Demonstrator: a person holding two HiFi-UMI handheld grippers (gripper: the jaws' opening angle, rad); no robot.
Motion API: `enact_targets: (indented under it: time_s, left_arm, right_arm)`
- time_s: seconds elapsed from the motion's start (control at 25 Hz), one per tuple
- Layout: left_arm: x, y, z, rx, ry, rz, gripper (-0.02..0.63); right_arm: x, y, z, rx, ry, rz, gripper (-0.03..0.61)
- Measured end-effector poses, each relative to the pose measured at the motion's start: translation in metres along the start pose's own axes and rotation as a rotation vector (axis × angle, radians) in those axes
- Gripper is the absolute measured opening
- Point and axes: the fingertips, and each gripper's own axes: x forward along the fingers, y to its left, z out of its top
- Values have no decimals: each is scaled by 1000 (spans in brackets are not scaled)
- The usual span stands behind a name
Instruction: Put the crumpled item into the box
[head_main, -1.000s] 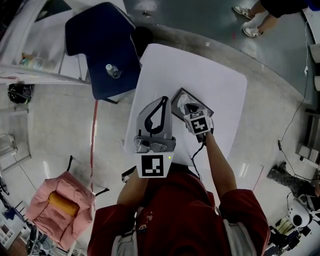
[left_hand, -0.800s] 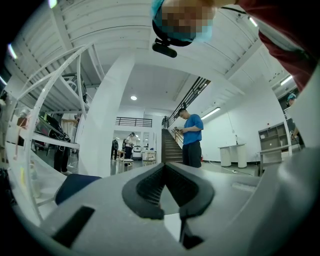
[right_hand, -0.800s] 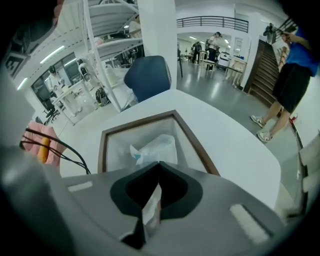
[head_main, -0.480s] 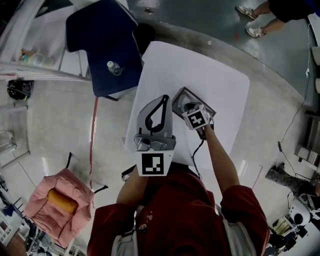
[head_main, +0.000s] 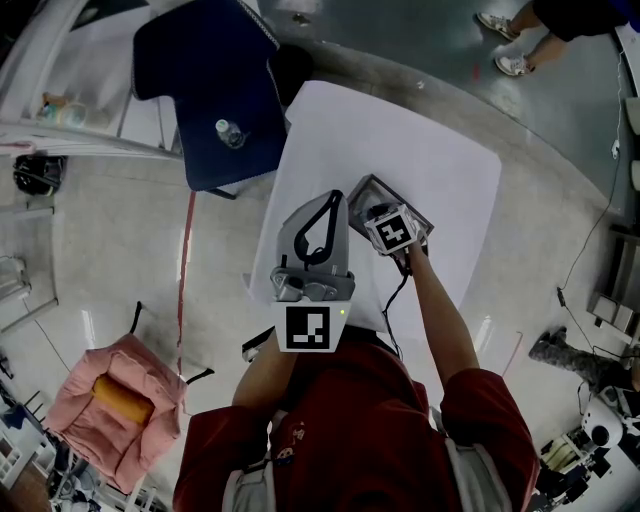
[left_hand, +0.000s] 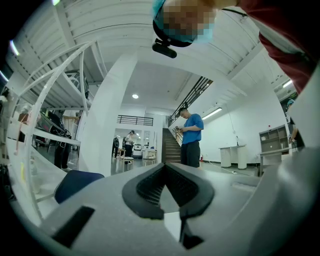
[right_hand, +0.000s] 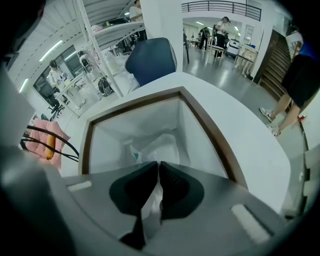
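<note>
Right gripper (right_hand: 158, 164): pointed steeply down into the brown-rimmed, white-walled square box (right_hand: 212, 135), which sits toward the 6 o'clock edge of the white table (head_main: 400, 130). Its jaws have just been opening to a narrow slit, with the crumpled white plastic item (right_hand: 159, 144) between them and its bulk low inside the box. Judged: release begun, placement all but done. Left gripper (left_hand: 165, 165): at the box's 8 o'clock, tips together, empty.

Head view steeply down over box (head_main: 362, 192); right gripper view close into same box; left gripper view level, beyond it.
</note>
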Motion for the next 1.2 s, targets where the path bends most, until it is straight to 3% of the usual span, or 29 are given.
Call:
enact_targets:
  time_s: [0.08,0.24,0.4,0.68,1.2]
  left_arm:
    - [0,2,0,-5,-5,6,3]
    - [3,2,1,5,-6,3,3]
    - [3,0,2,11,-10,-1,3]
    - [1,-5,5,-35,-17,13,3]
    - [-7,-25,15,27,-33,-5,3]
  right_arm:
    - [2,4,-1,20,0,28,25]
    - [-3,-11,6,26,-27,-16,38]
    - [-4,-11,8,48,-40,-2,52]
    - [-8,-11,4,58,-60,-13,98]
    - [-28,-7,5,55,-122,-15,123]
